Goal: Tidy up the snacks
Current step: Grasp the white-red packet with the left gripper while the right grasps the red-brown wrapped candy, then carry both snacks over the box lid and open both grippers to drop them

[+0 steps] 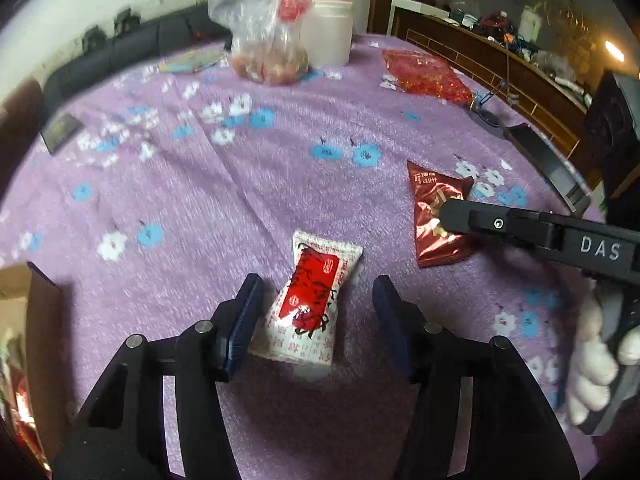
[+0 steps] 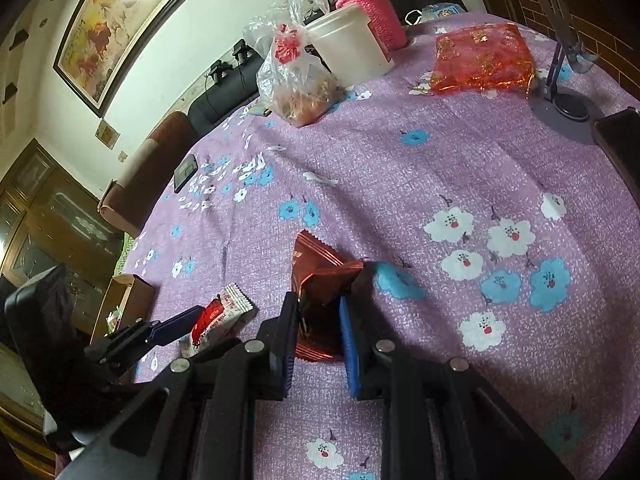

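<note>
A white packet with a red label (image 1: 308,304) lies flat on the purple flowered tablecloth (image 1: 240,184). My left gripper (image 1: 316,286) stands open around it, one pad on each side, neither pressing on it. To the right lies a dark red foil packet (image 1: 434,200). My right gripper (image 1: 450,216) reaches in over it, held by a white-gloved hand (image 1: 592,360). In the right wrist view the right gripper (image 2: 318,300) is shut on the crumpled red foil packet (image 2: 320,272). The white packet (image 2: 222,314) shows at the left, beside a blue-padded finger (image 2: 176,326) of the left gripper.
At the table's far side stand a clear plastic bag of food (image 1: 268,48), a white tub (image 1: 326,32) and a pink-sleeved flask (image 2: 372,12). A red mesh bag (image 1: 424,76) and a phone stand (image 1: 486,114) lie at the right. A cardboard box (image 1: 24,300) sits at the left edge.
</note>
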The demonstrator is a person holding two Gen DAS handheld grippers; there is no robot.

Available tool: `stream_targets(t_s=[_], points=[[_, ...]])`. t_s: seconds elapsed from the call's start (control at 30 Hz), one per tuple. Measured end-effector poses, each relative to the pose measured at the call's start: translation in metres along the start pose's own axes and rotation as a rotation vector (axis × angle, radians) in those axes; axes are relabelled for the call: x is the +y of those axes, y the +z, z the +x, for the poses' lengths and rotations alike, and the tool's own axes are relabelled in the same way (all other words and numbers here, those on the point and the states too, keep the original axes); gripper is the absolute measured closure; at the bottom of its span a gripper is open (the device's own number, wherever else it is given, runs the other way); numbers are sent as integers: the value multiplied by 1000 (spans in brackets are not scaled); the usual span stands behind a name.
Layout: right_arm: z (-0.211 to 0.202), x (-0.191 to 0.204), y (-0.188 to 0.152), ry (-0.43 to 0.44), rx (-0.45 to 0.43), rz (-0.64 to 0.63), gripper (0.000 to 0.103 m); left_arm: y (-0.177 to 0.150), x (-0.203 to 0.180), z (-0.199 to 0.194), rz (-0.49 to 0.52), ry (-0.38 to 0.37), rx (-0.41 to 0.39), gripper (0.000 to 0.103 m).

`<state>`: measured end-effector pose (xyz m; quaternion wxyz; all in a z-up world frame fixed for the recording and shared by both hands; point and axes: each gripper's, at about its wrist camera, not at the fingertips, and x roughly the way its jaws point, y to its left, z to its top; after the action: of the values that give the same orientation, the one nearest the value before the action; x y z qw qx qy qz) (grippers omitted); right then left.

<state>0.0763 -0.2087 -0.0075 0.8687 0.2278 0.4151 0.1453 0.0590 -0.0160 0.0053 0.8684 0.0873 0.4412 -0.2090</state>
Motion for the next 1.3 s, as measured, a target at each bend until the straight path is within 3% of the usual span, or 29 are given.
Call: stream_targets(t_s=[0.1,0.17,0.2,0.37,0.57,0.77,1.0,1.17,1.3], points=[[1,2,0,-10,-7,-10,78,1,0,0,-30,11,5,51],[2,2,0,-14,-10,-16,78,1,5,-2,-68,15,7,71],[2,2,0,-16,-12,-19,78,1,6,-3,-82,7,12,76],[0,3,-2,-17,-27,-23,83,-7,7,-18,-128,-29,-3,77],[-6,2,-3,-11,-51,-20,84,-20,10,-63,-187,-69,-78,76],[-9,8,-5,-6,-65,-48,84,-45,38,-114,-293,-66,-144,76],[-8,17,-13,2,-69,-68,83,-96,91,-168,-430,8,-213,76],[-12,24,-16,0,-76,-82,83,-137,132,-205,-509,106,-248,76],[-24,49,-23,33,-73,-133,83,-162,162,-223,-564,160,-259,76]])
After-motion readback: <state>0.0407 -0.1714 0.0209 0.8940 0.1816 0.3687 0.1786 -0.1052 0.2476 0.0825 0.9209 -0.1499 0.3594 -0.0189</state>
